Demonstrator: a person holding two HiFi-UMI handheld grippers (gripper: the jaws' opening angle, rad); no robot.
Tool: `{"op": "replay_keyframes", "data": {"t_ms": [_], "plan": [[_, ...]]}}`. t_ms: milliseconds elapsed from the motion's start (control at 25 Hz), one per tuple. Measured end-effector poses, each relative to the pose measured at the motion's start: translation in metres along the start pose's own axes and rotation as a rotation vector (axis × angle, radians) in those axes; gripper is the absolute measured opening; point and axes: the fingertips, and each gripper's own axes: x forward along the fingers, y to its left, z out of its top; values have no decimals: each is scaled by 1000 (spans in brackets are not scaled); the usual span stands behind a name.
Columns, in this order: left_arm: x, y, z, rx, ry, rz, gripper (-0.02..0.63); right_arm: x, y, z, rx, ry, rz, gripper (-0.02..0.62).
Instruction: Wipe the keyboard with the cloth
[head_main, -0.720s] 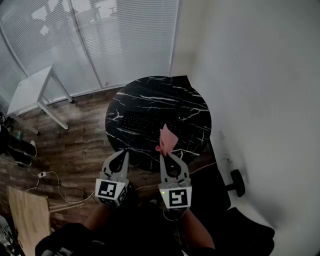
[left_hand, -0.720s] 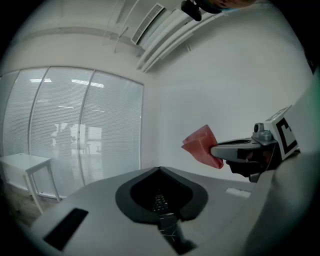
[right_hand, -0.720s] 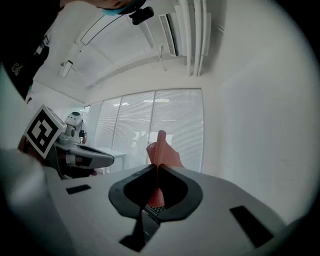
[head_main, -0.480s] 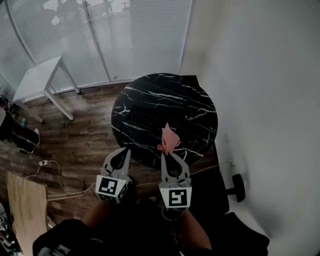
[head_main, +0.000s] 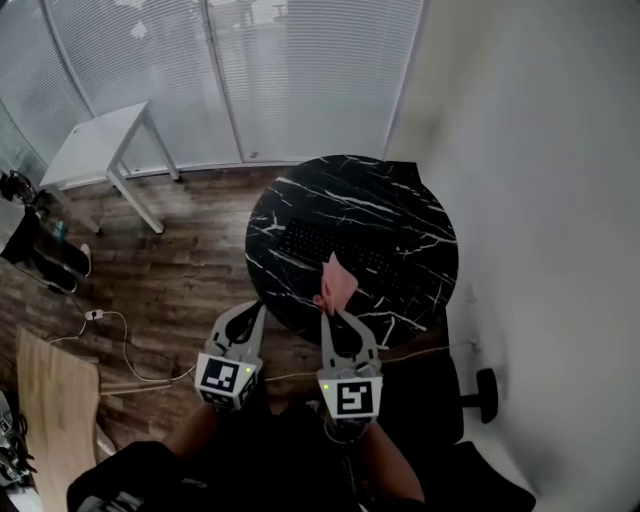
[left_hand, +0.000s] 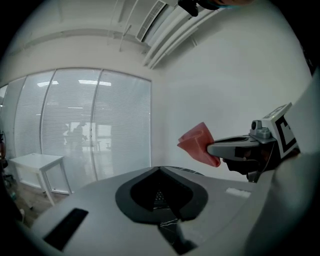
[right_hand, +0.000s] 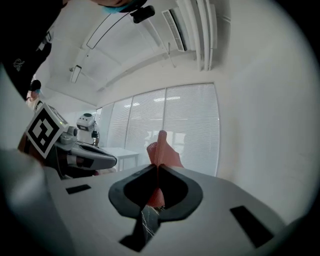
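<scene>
Two grippers are held side by side in front of the person. The right gripper (head_main: 328, 312) has its fingers clamped on a pink cloth (head_main: 336, 282), which sticks out past their tips. The left gripper (head_main: 255, 308) has its fingers together, with nothing between them. A black keyboard (head_main: 345, 255) lies on the round black marble bench (head_main: 300, 195); seen from the head, the cloth overlaps its near edge
</scene>
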Motion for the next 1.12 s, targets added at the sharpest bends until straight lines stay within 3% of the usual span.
{"op": "replay_keyframes", "data": {"t_ms": [240, 560, 840, 1120], "plan": [[17, 63, -14, -21, 32, 21, -3, 57, 18, -6, 2, 26, 12, 8], [66, 150, -20, -22, 65, -35, -3, 155, 48, -13, 33, 91, 6, 8], [110, 216, -29, -38, 121, -150, -3, 238, 72, -17, 45, 152, -32, 8], [151, 238, -41, -42, 167, -279, -3, 278, 55, -26, 25, 249, -108, 8]]}}
